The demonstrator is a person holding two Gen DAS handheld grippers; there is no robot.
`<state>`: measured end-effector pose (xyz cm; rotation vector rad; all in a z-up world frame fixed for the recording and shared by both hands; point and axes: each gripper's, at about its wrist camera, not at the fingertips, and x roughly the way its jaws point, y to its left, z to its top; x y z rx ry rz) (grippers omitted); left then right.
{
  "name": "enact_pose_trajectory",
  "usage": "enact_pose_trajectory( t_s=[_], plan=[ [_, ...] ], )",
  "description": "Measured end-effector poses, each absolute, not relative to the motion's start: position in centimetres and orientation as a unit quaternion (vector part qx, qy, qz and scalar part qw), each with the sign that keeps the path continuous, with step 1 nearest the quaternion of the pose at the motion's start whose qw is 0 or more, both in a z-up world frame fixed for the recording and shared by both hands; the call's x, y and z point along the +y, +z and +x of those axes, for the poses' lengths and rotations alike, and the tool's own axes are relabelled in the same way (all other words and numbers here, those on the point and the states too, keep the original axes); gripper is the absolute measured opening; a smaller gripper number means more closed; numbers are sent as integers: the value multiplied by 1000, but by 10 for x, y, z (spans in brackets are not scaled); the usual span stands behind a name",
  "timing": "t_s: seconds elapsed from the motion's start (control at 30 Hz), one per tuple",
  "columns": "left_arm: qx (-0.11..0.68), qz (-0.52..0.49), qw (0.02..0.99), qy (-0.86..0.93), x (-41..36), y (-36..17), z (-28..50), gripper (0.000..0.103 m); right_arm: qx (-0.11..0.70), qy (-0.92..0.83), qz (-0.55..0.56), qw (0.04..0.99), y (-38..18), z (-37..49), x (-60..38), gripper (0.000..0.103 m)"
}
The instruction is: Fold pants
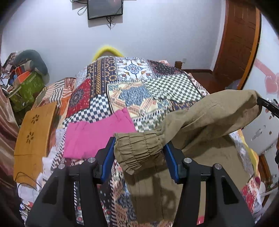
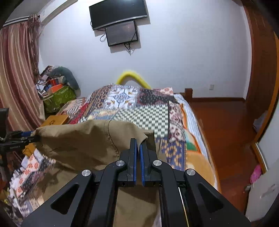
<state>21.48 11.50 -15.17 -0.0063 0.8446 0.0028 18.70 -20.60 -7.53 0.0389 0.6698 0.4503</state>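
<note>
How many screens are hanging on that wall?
2. A large black flat screen is mounted high on the white wall; a smaller dark screen hangs just below it, overlapping its lower edge, cables dangling.

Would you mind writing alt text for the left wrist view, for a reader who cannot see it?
The left gripper holds the gathered elastic cuff of khaki pants between its blue pads, lifted above a patchwork bedspread. The right gripper holds the pants' far end at the right edge. A folded pink garment lies on the bed to the left.
</note>
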Motion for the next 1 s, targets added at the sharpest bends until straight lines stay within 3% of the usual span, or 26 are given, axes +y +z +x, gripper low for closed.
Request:
enact_pose_trajectory(
  t_s=[1.0],
  plan=[
    [490,-21,871,-27,108,-244,114,54,472,201,32,858,-185,77,-236,6]
  ],
)
